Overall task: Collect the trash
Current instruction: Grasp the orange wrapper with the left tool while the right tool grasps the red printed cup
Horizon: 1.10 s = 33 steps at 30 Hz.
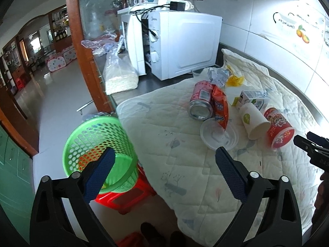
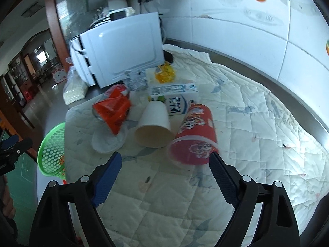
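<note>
From the left wrist we see our left gripper (image 1: 164,157) spread wide and empty; the green perforated plastic basket (image 1: 98,144) sits just behind its left finger, while the red printed paper cup (image 1: 279,126) lies well off to its right.

From the right wrist our right gripper (image 2: 165,161) is open, holding nothing. The cup lies tipped just ahead, mouth toward us, beside the right finger, so this hand is nearer.

Right tool (image 2: 165,160) spread wide before tipped red cup (image 2: 195,135) on quilt (image 2: 257,144)
</note>
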Available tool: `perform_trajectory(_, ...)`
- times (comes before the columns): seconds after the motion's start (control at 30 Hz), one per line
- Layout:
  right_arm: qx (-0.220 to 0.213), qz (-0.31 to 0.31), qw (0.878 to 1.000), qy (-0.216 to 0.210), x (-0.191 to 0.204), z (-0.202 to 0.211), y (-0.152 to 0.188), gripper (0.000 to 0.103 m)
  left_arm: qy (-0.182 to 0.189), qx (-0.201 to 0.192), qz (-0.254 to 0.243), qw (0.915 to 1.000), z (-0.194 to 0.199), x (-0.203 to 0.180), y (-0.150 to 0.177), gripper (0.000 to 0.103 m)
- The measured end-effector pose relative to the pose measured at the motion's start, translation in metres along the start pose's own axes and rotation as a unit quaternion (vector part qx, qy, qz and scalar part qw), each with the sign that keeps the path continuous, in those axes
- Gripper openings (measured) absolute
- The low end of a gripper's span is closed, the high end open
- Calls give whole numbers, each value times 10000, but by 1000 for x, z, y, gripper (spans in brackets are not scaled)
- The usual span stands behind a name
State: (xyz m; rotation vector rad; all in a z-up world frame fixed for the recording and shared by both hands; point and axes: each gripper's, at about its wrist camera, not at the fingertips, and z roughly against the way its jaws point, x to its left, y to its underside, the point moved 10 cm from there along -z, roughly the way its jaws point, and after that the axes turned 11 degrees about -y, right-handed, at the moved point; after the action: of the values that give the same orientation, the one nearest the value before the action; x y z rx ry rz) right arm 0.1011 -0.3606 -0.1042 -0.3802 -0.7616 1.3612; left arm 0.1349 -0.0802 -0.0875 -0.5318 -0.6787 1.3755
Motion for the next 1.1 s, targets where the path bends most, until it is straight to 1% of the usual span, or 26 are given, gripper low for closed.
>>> perform_trajectory(0.17,111,-177,9998,35,-23,-17,-13,80,228,-12,-70,9997,-14,-21,-16,90)
perform_trajectory(0.37,253,-346,9991,72,-42,-35,-22,77,757,-2,-228,9969,-36,-66,-42,87)
perform_trajectory(0.47,319,-438,9985,102,-51,-41,-24,73,992,87,-289,9946,-53,-88,-50,82)
perform_trajectory(0.5,324,-477,9983,93,-54,-43,-25,73,1028,138,-329,9941,-60,-95,-51,79)
perform_trajectory(0.57,349,-573,9977,82,-59,-47,-26,72,1207,261,-374,9916,-73,-110,-53,76)
perform_trajectory(0.63,404,-695,9968,39,-64,-51,-26,71,1251,350,-393,9908,-85,-121,-55,70)
perform_trajectory(0.7,449,-771,9960,-7,-68,-54,-26,71,1321,397,-385,9897,-92,-128,-56,67)
perform_trajectory(0.77,519,-814,9953,-7,-71,-59,-25,70,1298,445,-435,9896,-100,-134,-56,67)
perform_trajectory(0.87,575,-904,9941,-150,-71,-66,-23,70,1252,618,-424,9893,-113,-139,-53,66)
perform_trajectory(0.93,606,-943,9935,-182,-71,-69,-23,70,1270,718,-403,9885,-119,-142,-52,59)
perform_trajectory(0.97,624,-976,9931,-206,-70,-71,-23,70,1295,749,-409,9879,-121,-144,-51,57)
perform_trajectory(1.07,700,-1062,9915,-288,-69,-74,-23,70,1280,709,-482,9881,-124,-148,-50,52)
perform_trajectory(1.1,734,-1082,9909,-312,-68,-76,-22,70,1300,718,-487,9877,-125,-149,-50,48)
